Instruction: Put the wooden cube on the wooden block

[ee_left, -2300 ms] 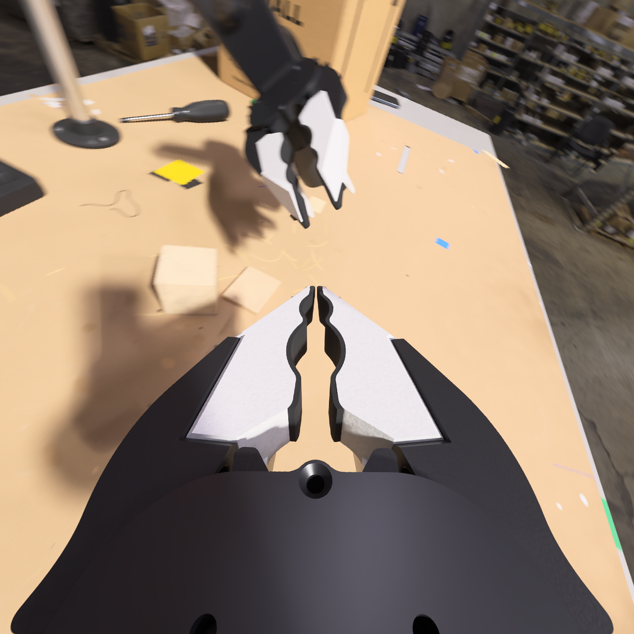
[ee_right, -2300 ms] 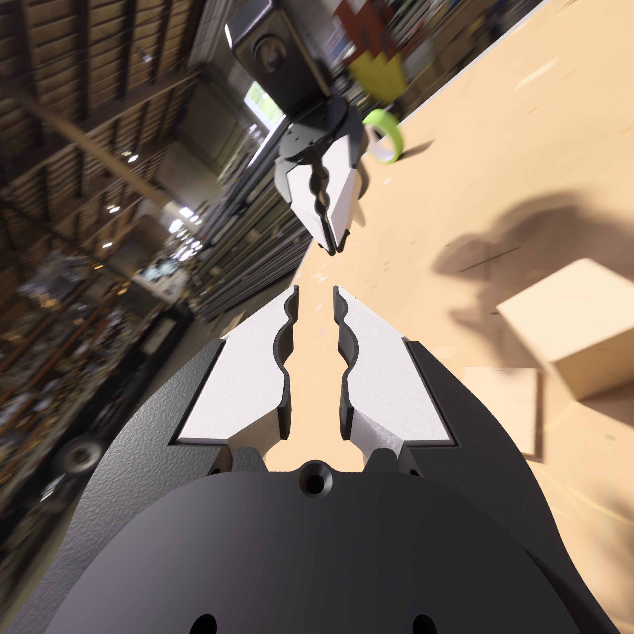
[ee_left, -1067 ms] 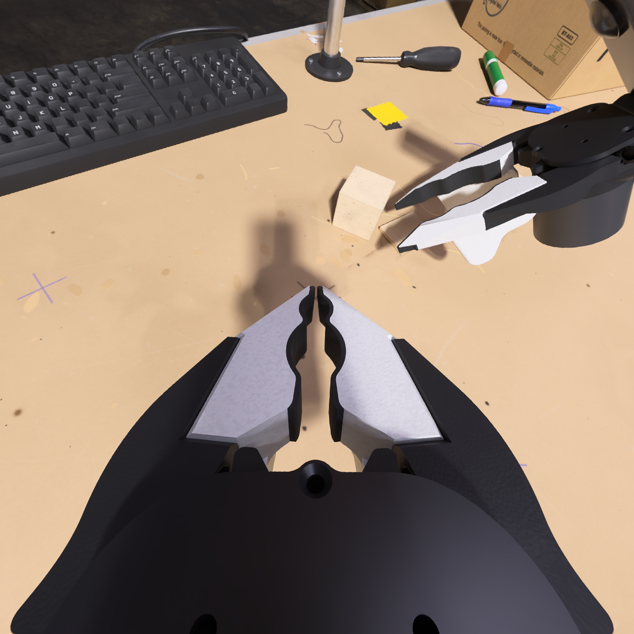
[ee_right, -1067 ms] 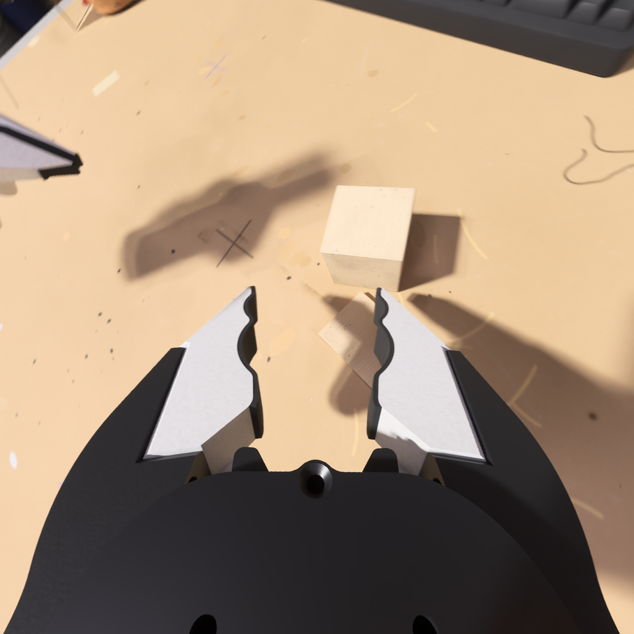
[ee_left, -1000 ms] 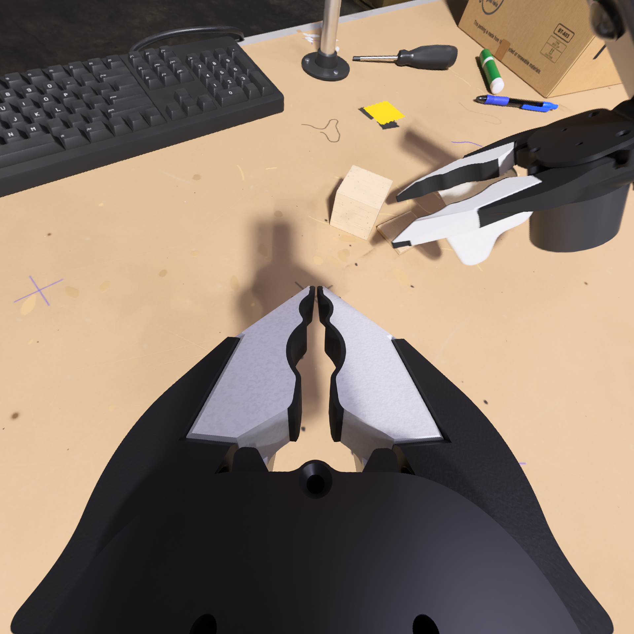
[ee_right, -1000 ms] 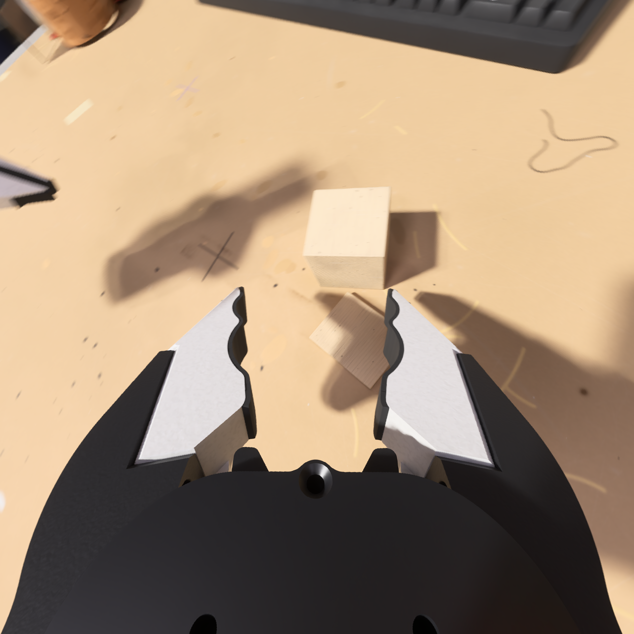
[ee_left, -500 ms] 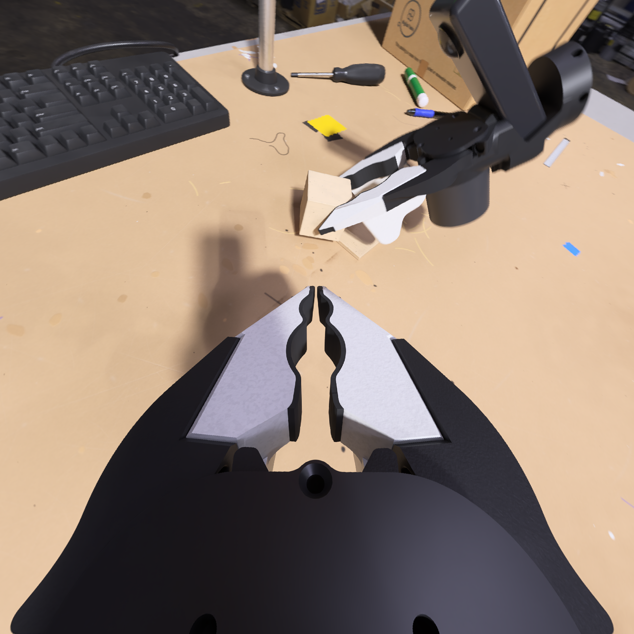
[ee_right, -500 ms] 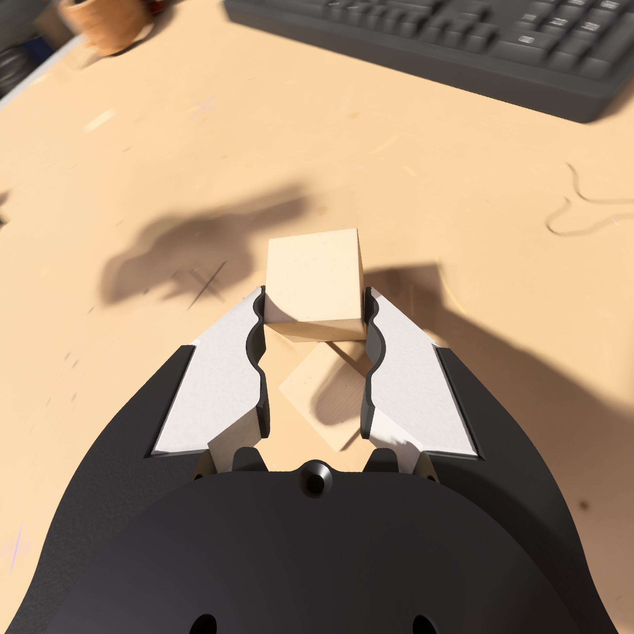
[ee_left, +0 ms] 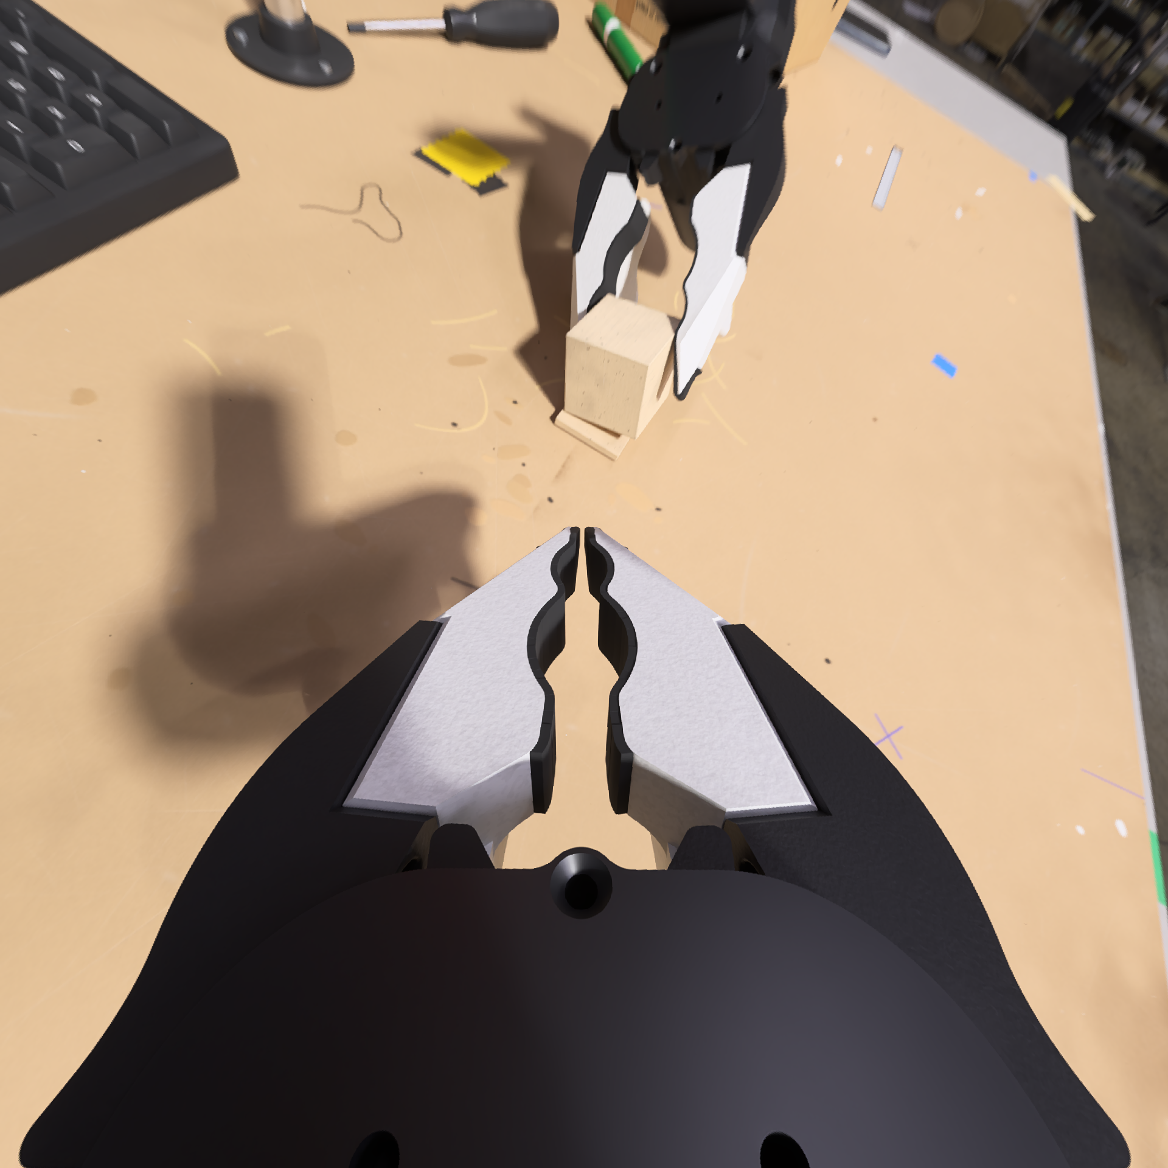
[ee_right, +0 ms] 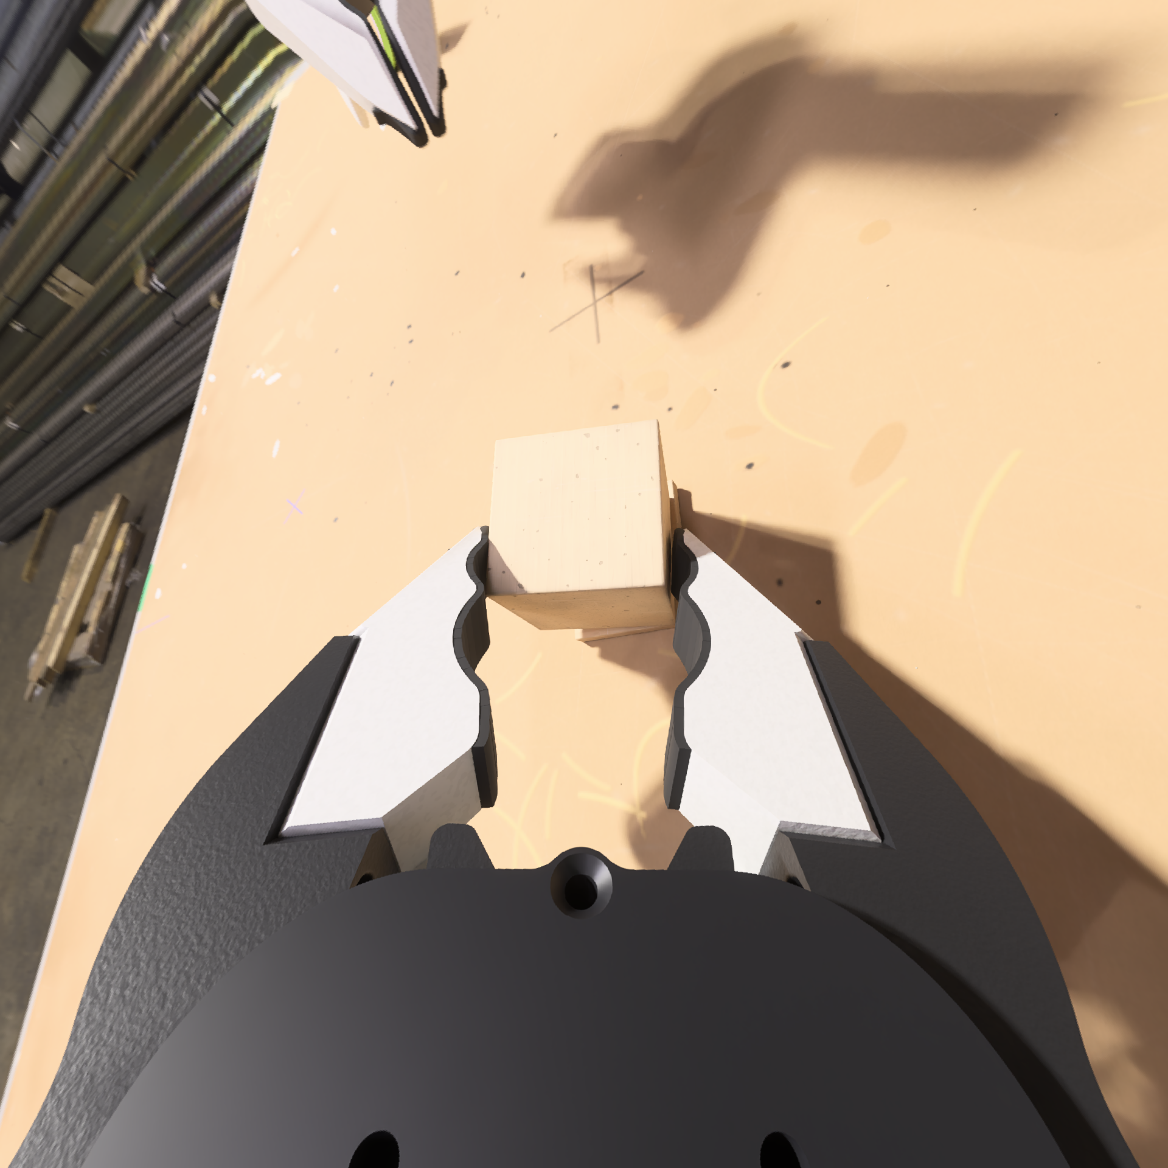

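A scuffed tan workbench [ee_left: 885, 505] fills both views. The right gripper [ee_right: 580, 556], with white textured pads and wavy black edges, clamps the pale square-cornered wooden cube [ee_right: 578, 512], which sits atop the thin flat wooden block [ee_left: 591, 435]. The left gripper [ee_left: 580, 534], fingertips nearly touching and holding nothing, hovers near.

The tan counter [ee_left: 821, 505] carries a flat wooden block [ee_left: 591, 436] mid-surface. Toward its far edge lie a black keyboard [ee_left: 82, 145], yellow tag [ee_left: 464, 155], screwdriver [ee_left: 468, 24] and round post base [ee_left: 291, 50].
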`<state>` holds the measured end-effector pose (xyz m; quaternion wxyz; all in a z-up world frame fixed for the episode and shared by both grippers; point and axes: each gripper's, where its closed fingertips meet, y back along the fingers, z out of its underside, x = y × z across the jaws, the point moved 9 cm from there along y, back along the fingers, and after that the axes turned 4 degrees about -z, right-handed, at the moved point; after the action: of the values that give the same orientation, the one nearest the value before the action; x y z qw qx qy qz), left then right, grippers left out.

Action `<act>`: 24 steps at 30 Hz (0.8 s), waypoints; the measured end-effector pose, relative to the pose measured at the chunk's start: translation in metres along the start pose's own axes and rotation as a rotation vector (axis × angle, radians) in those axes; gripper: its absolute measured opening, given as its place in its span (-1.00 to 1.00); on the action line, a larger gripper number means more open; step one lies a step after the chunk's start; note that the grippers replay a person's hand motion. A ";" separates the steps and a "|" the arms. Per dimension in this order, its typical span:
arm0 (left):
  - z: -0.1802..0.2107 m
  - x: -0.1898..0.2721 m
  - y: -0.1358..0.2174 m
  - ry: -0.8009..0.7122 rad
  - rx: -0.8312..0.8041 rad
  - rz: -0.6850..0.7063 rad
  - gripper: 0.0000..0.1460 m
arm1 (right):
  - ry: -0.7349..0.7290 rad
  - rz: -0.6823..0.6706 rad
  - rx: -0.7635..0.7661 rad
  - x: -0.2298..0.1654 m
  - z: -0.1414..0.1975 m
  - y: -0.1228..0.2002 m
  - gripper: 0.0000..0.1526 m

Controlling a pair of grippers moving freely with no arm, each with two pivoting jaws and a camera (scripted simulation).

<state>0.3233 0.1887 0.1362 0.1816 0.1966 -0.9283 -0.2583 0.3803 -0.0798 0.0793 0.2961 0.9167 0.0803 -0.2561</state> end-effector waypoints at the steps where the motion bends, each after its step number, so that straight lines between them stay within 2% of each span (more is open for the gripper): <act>1: 0.001 -0.001 -0.005 -0.007 -0.022 -0.004 -0.98 | 0.013 0.010 -0.008 -0.001 0.000 -0.001 -0.25; 6: -0.002 -0.009 -0.022 -0.036 -0.084 0.022 -0.98 | 0.050 0.078 -0.021 -0.004 0.001 -0.001 -0.23; 9: -0.011 -0.014 -0.029 -0.084 -0.114 0.052 -0.98 | 0.061 0.150 -0.001 -0.011 -0.007 0.004 -0.03; 12: -0.024 -0.013 -0.038 -0.140 -0.143 0.117 -0.98 | 0.112 0.206 0.050 -0.029 -0.024 0.007 0.01; 15: -0.036 -0.011 -0.048 -0.196 -0.195 0.183 -0.98 | 0.125 0.142 0.068 -0.043 -0.039 0.005 -0.15; 19: -0.046 -0.008 -0.060 -0.242 -0.227 0.267 -0.98 | 0.129 0.090 0.064 -0.045 -0.055 0.000 -0.52; 24: -0.050 0.000 -0.067 -0.275 -0.223 0.333 -0.98 | 0.156 0.110 0.027 -0.043 -0.059 -0.006 -0.61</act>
<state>0.3628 0.1157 0.1392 0.1139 -0.0172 -0.9296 -0.3501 0.3663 -0.0407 0.1396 0.2903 0.9407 0.0493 -0.1683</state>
